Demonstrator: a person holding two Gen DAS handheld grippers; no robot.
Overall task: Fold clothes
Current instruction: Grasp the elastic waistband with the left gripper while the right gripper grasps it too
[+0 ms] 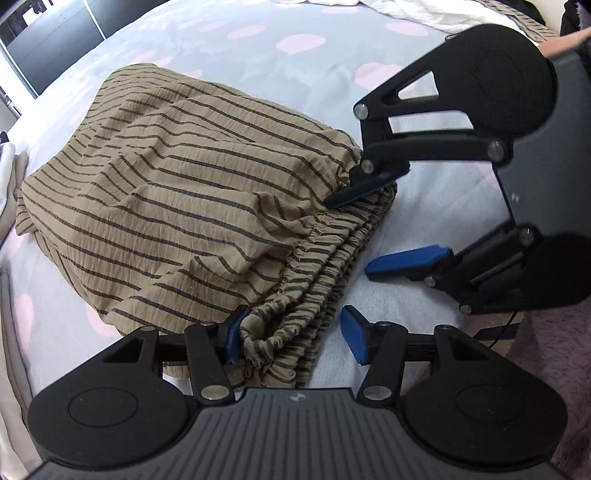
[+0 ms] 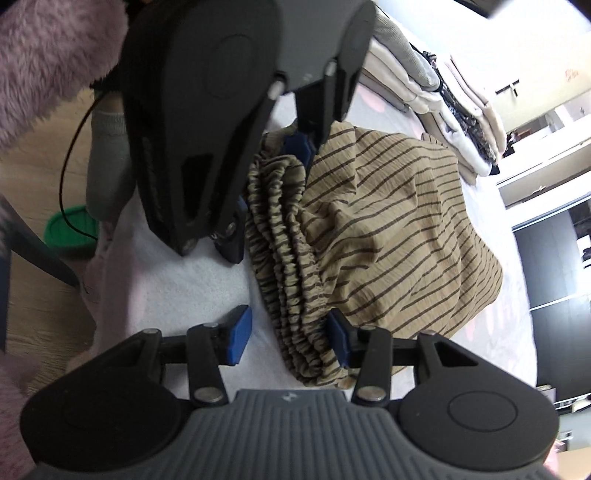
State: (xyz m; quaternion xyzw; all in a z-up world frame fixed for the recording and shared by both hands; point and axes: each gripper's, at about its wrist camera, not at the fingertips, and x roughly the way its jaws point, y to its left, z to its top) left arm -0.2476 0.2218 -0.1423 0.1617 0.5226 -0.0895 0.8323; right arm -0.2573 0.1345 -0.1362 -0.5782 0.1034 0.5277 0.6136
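Note:
A tan garment with dark stripes lies bunched on the bed, its gathered elastic waistband stacked in folds at the near edge. My left gripper is open, its jaws either side of one end of the waistband. My right gripper is open at the other end, one finger on top of the fabric. In the right wrist view the garment lies ahead, my right gripper straddles the waistband, and my left gripper straddles its far end.
The bed sheet is pale blue with pink spots. A stack of folded clothes lies behind the garment. White laundry lies at the far edge. A green lid lies on the wooden floor. A pink fluffy sleeve is close.

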